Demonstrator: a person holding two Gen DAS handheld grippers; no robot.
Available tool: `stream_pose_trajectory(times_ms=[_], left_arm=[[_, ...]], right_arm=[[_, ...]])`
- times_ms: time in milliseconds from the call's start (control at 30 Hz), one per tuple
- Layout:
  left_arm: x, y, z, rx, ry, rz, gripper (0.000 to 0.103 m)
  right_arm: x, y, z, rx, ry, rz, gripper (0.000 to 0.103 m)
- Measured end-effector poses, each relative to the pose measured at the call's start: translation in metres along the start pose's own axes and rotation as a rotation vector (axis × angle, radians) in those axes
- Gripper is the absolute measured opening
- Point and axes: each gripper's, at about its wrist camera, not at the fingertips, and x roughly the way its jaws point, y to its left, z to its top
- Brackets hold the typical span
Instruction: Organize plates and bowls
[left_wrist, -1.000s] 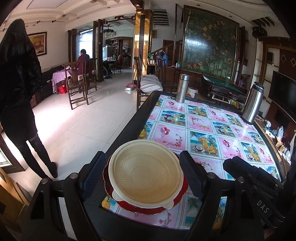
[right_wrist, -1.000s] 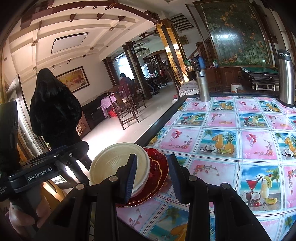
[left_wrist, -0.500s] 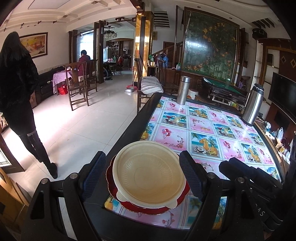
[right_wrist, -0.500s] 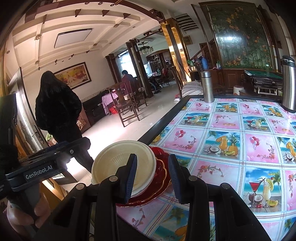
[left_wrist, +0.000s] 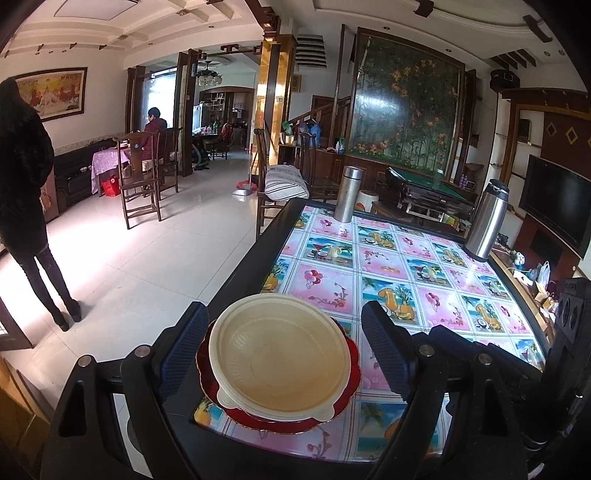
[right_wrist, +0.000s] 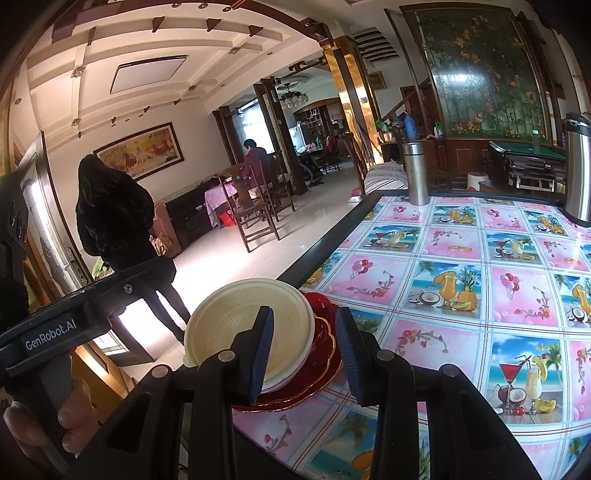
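While the cream bowl (left_wrist: 279, 356) sits on the red plate (left_wrist: 352, 363) at the table's (left_wrist: 399, 266) near-left corner, left gripper (left_wrist: 282, 350) gapes wide around both, and right gripper (right_wrist: 304, 349) is half-open at the bowl's right rim, gripping nothing

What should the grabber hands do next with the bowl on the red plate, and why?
Probably close the right gripper on the rims. Its jaws are open, straddling the near edges of the cream bowl and red plate. The stack sits at the table corner, and the left gripper only frames it, wide open.
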Motion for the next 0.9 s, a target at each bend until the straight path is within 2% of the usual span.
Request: stream_pose_trajectory(times_ms=[33,100,133,233,367,600,900], left_arm=[[-0.0004,0.0,-0.0001,-0.003,-0.004,0.0,0.089],[-0.0001,0.0006,0.0,-0.008,-0.008,0.002,0.102],[-0.0002,0.0009,-0.0003,-0.011,-0.01,-0.003,0.103],[-0.0004,0.0003,0.0,-0.006,-0.008,-0.013,0.103],[0.0024,-0.0022,-0.002,0.009,0.008,0.025,0.103],[-0.0015,0.0007,-0.0028,0.005,-0.023,0.084,0.103],[0.0054,0.0016,-0.006,0.004,0.0,0.083,0.103]], right_arm=[[-0.0004,-0.0002,-0.0001,0.001,0.0,0.001,0.038],[-0.0003,-0.0002,0.0,-0.001,0.001,0.0,0.038],[-0.0002,-0.0004,0.0,0.0,0.002,0.001,0.038],[0.0011,-0.0006,-0.0012,0.001,0.006,0.003,0.038],[0.0014,-0.0013,-0.0022,0.004,0.008,0.003,0.038],[0.0024,-0.005,-0.0029,0.017,0.006,-0.004,0.038],[0.0039,-0.0028,-0.004,0.011,0.012,-0.002,0.038]])
